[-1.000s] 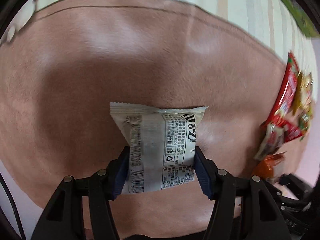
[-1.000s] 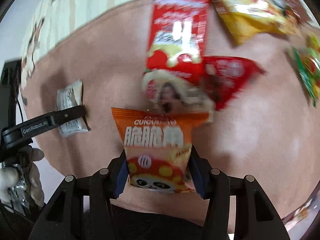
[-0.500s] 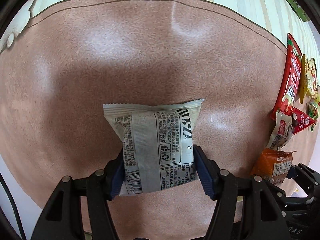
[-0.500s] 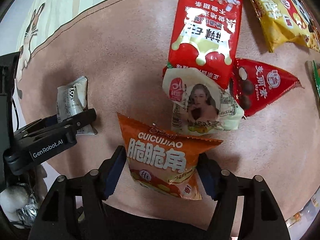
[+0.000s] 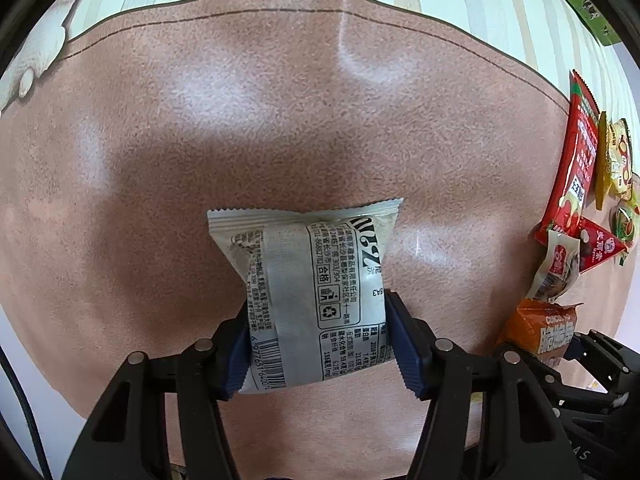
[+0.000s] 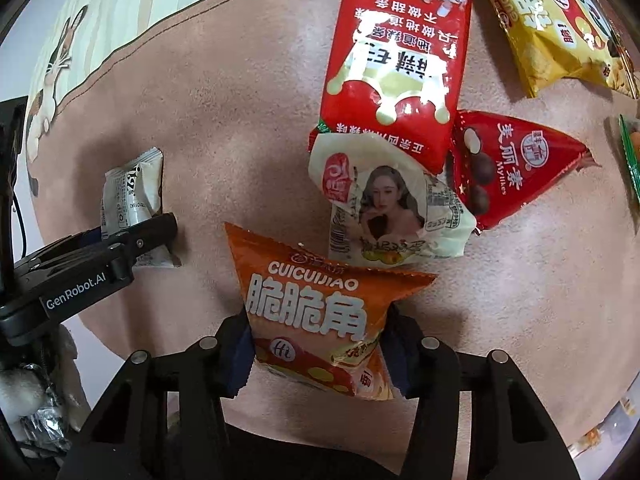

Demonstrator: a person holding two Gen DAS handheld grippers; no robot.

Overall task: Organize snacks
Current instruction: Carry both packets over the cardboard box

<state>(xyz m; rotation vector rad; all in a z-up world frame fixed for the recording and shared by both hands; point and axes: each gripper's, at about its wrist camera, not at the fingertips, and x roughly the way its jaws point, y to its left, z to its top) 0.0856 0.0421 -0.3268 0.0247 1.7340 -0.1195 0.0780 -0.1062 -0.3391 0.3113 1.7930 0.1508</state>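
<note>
On the brown mat (image 5: 280,120), near its left edge, my left tongs (image 5: 316,344) pinch a white packet (image 5: 308,292) by its lower half. My right tongs (image 6: 316,348) clamp an orange bag (image 6: 316,304) nearer the mat's middle. Just beyond it: pale wrapper (image 6: 388,208), red pouch (image 6: 396,56), red triangle pack (image 6: 516,168), yellow bag (image 6: 552,24).

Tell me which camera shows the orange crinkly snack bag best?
The right wrist view: the orange crinkly snack bag fills its centre, print readable, held between the right gripper fingers. The left wrist view catches only part of it at its right edge.
</note>
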